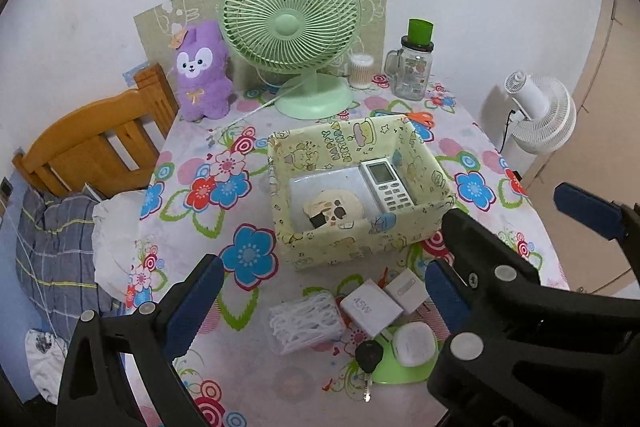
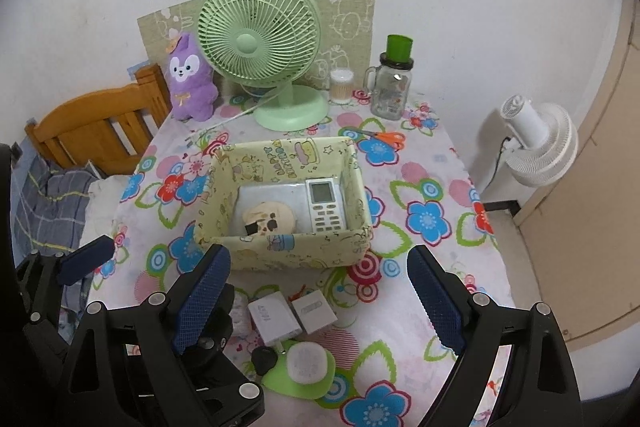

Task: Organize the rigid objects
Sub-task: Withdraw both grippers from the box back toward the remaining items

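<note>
On the table [image 2: 448, 163] with its flowered cloth, going left to right along the far edge: a purple plush toy [image 2: 187, 78] at the far left corner, a green desk fan [image 2: 260, 47], a small tub of cotton swabs [image 2: 341, 85], and a glass jar with a green lid [image 2: 393, 83] toward the far right corner. Orange-handled scissors [image 2: 385, 137] lie just in front of the jar.

In the middle of the table sits the yellow patterned box [image 2: 288, 251]. Inside it a round cream disc [image 2: 269, 218] lies to the left and a white remote control [image 2: 325, 205] to the right.

Near the front edge lie a clear tub of white picks [image 1: 306, 321], two white chargers [image 2: 292, 315] side by side, a black car key [image 1: 370, 357] and a white round case [image 2: 306, 363] on a green dish [image 2: 280, 383] (the case overlaps the dish).

The left gripper [image 1: 320, 301] hangs above these small things, fingers spread wide, nothing between them. The right gripper [image 2: 318, 301] is likewise spread apart and empty.
</note>
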A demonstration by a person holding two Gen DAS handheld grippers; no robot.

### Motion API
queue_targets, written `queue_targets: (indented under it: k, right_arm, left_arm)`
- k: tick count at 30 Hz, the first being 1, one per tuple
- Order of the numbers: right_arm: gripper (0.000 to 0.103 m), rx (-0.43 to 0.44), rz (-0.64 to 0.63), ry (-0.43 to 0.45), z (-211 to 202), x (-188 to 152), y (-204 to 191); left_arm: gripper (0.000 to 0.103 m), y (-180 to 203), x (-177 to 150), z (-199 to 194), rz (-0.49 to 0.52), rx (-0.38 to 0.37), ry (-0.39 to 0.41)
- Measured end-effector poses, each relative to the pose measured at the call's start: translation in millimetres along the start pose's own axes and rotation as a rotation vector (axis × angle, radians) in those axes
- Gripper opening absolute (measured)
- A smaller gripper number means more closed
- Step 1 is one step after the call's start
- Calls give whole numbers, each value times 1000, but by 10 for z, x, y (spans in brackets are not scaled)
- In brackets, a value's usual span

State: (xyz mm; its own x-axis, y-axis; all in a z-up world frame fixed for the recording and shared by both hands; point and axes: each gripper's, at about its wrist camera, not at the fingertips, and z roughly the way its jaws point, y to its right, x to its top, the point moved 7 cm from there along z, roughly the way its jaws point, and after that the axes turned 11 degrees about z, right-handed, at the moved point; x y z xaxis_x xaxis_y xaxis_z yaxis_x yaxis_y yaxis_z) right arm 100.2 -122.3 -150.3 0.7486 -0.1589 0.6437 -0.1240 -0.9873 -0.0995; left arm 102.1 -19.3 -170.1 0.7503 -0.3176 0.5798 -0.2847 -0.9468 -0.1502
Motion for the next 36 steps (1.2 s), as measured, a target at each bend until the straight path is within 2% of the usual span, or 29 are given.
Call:
queue_targets:
  k: [12,15,26,36]
  right_arm:
    - [92,19,8,-43,32,-205,-45]
    - [92,17,22,-47,51,-251,-42]
    - [92,6,35,-104,257,-515,-19]
    - [92,8,34,-119,441,-760,10]
  left_arm:
    - [102,-11,-203,32,-9,-42,-16]
    - [102,-35,-234,44,-24,-29,-7]
    - [101,19,-455,242,-18,-70,-46]
    - [101,71,-672,442,-4,-90,-59]
